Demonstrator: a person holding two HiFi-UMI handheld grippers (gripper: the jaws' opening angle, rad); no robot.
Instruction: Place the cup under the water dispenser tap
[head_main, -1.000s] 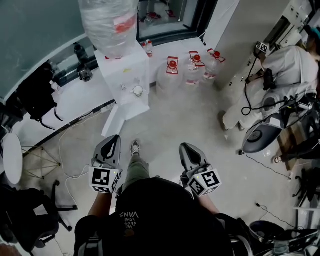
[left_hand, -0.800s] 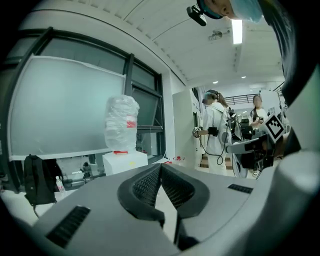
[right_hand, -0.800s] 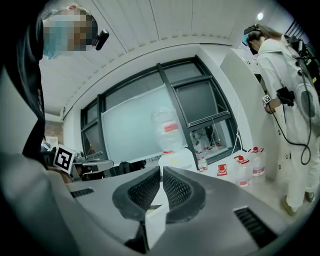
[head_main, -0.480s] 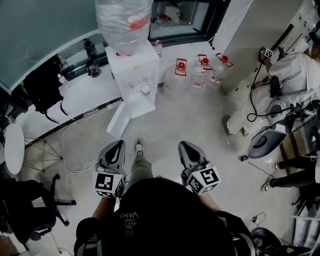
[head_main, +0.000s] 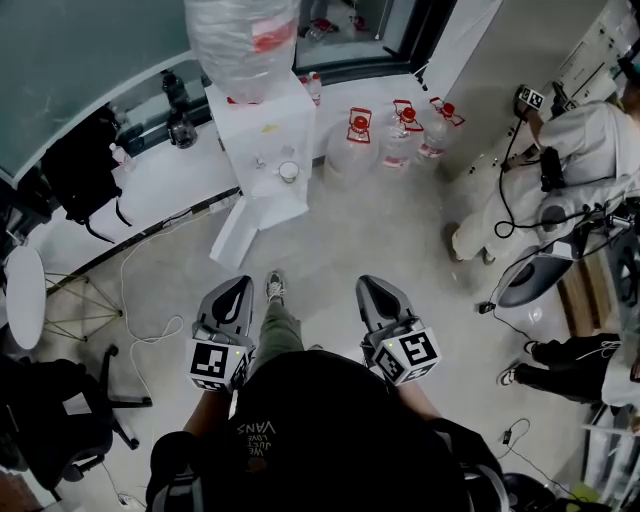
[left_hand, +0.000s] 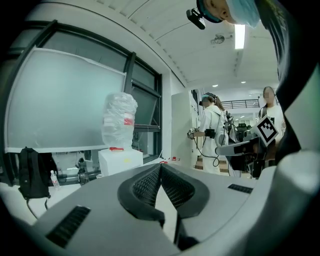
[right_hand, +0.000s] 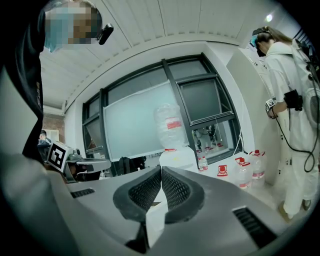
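Grippers come first, held level at the person's waist. The left gripper (head_main: 238, 287) has its ribbed pads pressed together on nothing. The right gripper (head_main: 367, 286) is the same, its tips meeting with nothing between them. Both are well apart from the work.

Across a stretch of bare floor (head_main: 380, 230) stands the white water dispenser (head_main: 262, 115). The cup (head_main: 288, 172) sits upright on its front ledge, below the big upturned bottle (head_main: 243, 40) wrapped in clear film. Whether it stands exactly beneath a tap is too small to tell.

The cup looks small, pale and thin-walled, so it is probably very light and easy to tip or crush. I would pinch it across the body, a little under the rim, with a gentle squeeze, and keep it upright. A smooth wall may slip.

By count there are two grippers, one cup, one dispenser and one bottle on top. Three red-capped jugs (head_main: 351, 143) stand on the floor just beside the dispenser. Farther right stands one person in white (head_main: 560, 160).
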